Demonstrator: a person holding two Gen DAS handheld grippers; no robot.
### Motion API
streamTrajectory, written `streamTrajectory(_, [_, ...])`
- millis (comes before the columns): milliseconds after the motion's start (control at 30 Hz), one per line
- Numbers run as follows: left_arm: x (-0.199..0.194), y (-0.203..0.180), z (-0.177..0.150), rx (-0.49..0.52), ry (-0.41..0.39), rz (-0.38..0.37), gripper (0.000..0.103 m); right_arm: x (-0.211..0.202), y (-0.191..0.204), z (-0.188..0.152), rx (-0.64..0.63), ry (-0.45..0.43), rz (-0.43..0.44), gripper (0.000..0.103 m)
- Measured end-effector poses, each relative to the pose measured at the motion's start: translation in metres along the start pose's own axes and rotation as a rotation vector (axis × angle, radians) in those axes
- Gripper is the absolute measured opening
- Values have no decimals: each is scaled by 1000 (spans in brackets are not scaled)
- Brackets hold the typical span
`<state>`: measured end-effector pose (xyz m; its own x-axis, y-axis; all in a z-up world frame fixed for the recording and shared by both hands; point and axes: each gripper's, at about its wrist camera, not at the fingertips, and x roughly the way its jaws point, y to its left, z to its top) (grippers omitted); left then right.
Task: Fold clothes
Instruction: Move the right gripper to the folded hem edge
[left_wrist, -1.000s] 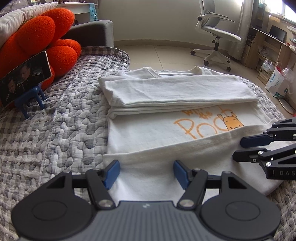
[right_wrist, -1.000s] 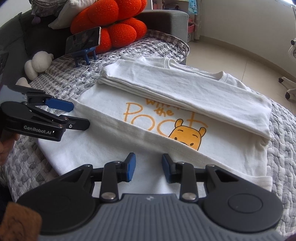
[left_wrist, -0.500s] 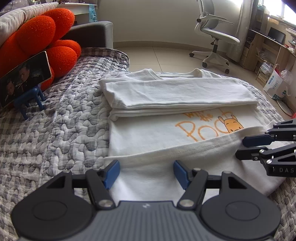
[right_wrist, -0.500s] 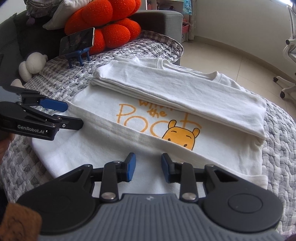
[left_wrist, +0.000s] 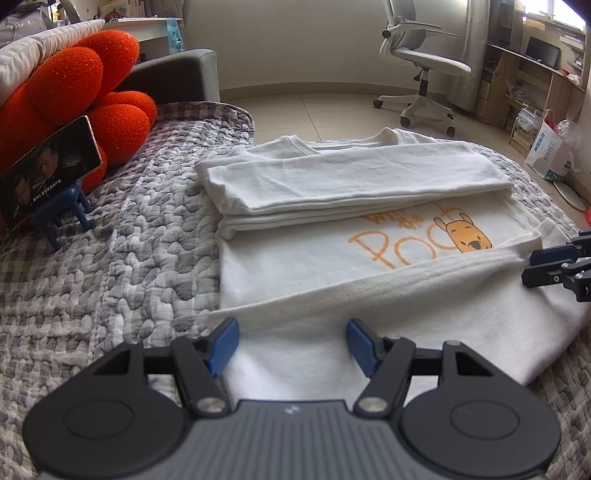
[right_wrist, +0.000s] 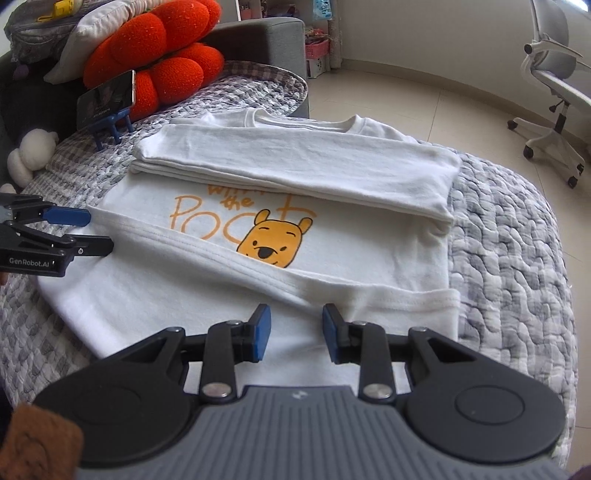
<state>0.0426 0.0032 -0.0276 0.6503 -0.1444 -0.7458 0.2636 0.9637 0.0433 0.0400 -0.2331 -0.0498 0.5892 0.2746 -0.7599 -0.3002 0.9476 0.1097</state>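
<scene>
A white T-shirt (left_wrist: 332, 258) with an orange Pooh print (right_wrist: 273, 240) lies on the grey quilted bed (left_wrist: 129, 251). Its far part is folded into a long band (right_wrist: 295, 162); its near hem is folded up over the print's lower edge. My left gripper (left_wrist: 291, 343) is open and empty, just above the near fold at the shirt's left end. My right gripper (right_wrist: 295, 332) is open and empty above the near fold towards the right end. Each gripper shows in the other's view: the right one (left_wrist: 532, 266), the left one (right_wrist: 96, 232).
An orange flower cushion (left_wrist: 74, 96) and a phone on a blue stand (left_wrist: 48, 170) sit at the bed's left. A white office chair (left_wrist: 424, 74) stands on the tiled floor beyond. A desk with shelves (left_wrist: 535, 74) and a bag (left_wrist: 550, 155) are at the right.
Both grippers have drawn back slightly from the shirt, so more of the near fold shows. Both stay open. The shirt has not moved.
</scene>
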Motion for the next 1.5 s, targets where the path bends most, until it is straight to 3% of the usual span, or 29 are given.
streamTrajectory(100, [-2, 1, 0, -7, -2, 0, 66, -10, -5, -5, 16, -17, -22, 32])
streamTrajectory(133, [-2, 1, 0, -8, -3, 0, 66, -14, -6, -6, 16, -26, -38, 38])
streamTrajectory(200, [-3, 1, 1, -11, -4, 2, 66, -20, -8, -7, -7, -55, -84, 40])
streamTrajectory(267, [-3, 1, 1, -16, -6, 3, 67, -26, -15, -9, 19, -68, -74, 41])
streamTrajectory(467, [-3, 3, 2, -26, -6, 5, 67, -30, -34, -17, 96, -29, -113, 41])
streamTrajectory(600, [-5, 5, 2, -32, -8, 30, 71, -39, -43, -21, 166, -32, -104, 46])
streamTrajectory(767, [-7, 13, 0, -83, 9, 28, 74, -48, -54, -27, 268, -28, -15, 48])
streamTrajectory(1067, [-4, 9, -8, -88, 43, 25, 74, -59, -57, -40, 279, -8, 25, 47])
streamTrajectory(1100, [-4, 9, -8, -89, 44, 24, 74, -60, -58, -41, 281, -9, 36, 46])
streamTrajectory(1133, [-4, 9, -9, -89, 45, 25, 74, -61, -59, -42, 284, -10, 47, 37])
streamTrajectory(1167, [-3, 9, -9, -89, 46, 27, 75, -59, -57, -43, 269, 0, 51, 22])
streamTrajectory(1200, [-3, 8, -9, -89, 48, 28, 75, -57, -54, -44, 249, 12, 53, 16])
streamTrajectory(1367, [-4, 8, -11, -86, 49, 33, 75, -62, -54, -43, 245, -11, 71, 15])
streamTrajectory(1500, [-5, 8, -12, -82, 49, 37, 75, -65, -59, -42, 284, -15, 64, 28])
